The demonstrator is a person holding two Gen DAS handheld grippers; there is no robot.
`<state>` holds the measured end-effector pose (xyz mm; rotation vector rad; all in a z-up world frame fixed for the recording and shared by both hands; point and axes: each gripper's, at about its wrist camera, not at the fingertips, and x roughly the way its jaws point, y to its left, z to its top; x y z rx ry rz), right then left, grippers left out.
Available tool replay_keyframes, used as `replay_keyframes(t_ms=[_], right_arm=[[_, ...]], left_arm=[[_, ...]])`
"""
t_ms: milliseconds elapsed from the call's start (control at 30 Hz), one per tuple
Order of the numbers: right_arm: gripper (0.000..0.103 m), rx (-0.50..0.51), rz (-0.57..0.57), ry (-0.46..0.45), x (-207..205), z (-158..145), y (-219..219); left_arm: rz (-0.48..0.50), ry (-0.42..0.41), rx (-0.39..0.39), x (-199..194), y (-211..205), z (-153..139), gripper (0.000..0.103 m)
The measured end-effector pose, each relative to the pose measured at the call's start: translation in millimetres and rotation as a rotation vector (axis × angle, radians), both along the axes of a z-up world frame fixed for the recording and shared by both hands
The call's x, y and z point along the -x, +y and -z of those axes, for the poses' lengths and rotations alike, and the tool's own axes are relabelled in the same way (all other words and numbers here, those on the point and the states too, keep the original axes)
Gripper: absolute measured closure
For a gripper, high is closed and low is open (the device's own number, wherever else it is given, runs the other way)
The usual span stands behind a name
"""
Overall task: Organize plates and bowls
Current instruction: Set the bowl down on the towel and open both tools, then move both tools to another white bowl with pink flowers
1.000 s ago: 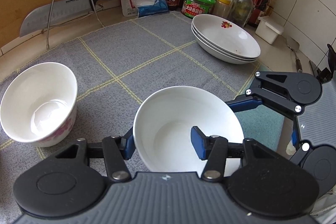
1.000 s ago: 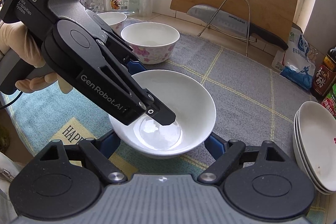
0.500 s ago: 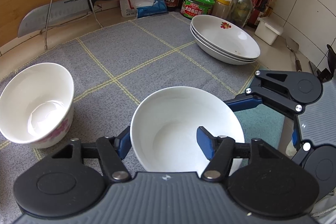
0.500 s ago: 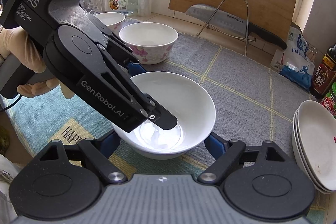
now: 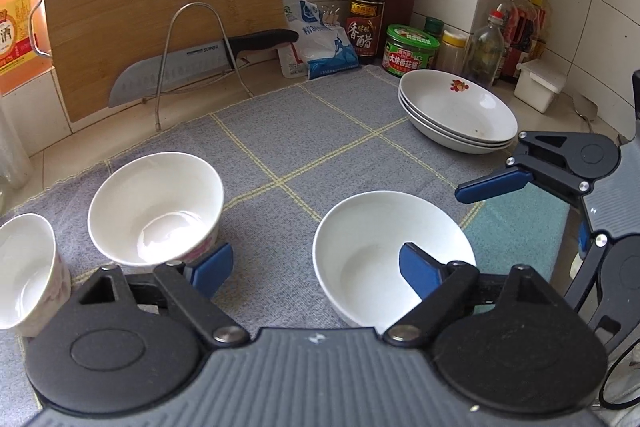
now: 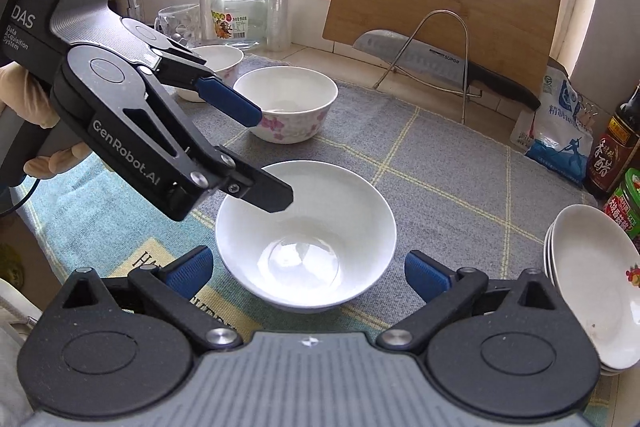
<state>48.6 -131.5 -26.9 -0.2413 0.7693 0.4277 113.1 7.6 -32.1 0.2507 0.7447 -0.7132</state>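
Right gripper (image 6: 306, 271): jaws opening, spread wide to either side of the plain bowl (image 6: 306, 235); pads stand clear of its wall, nothing held.
Left gripper (image 5: 310, 269): jaws opening; one pad (image 5: 420, 273) hangs over the plain bowl's basin, the other (image 5: 210, 267) sits outside the rim, just by the flowered bowl's foot. Neither presses on anything visible.
Plain bowl: upright on the mat (image 5: 280, 131), directly ahead of and below the right gripper, centred between its fingers; from the left gripper it lies ahead and to its right side.
Flowered bowl (image 5: 156, 209): upright, just ahead of the left gripper's left finger; well beyond the plain bowl as seen from the right gripper.
Small bowl (image 5: 26, 273): at the left gripper's far left, partly cut off by the frame edge.
Plate stack (image 5: 458, 111): three deep plates nested, far ahead and to the right of both grippers, near the bottles.
Nearer hand: judged the right for the plain bowl, the left for the flowered bowl.
Deciding relation: judged that nesting the bowls means carrying one across the open mat between them; a round bowl offers no long axis, so any rim approach serves.
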Motion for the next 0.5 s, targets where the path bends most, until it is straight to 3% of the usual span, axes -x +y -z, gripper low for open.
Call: replay_keyframes(t_ms=[367, 500], right_arm=[[0.000, -0.010, -0.033, 0.006, -36, -17, -1], [0.000, 0.010, -0.086, -0.002, -60, -22, 10]], left_arm=[[-0.258, -0.079, -0.111, -7, 38, 23, 0.013], [-0.287, -0.091, -0.110, -14, 46, 30, 0.013]])
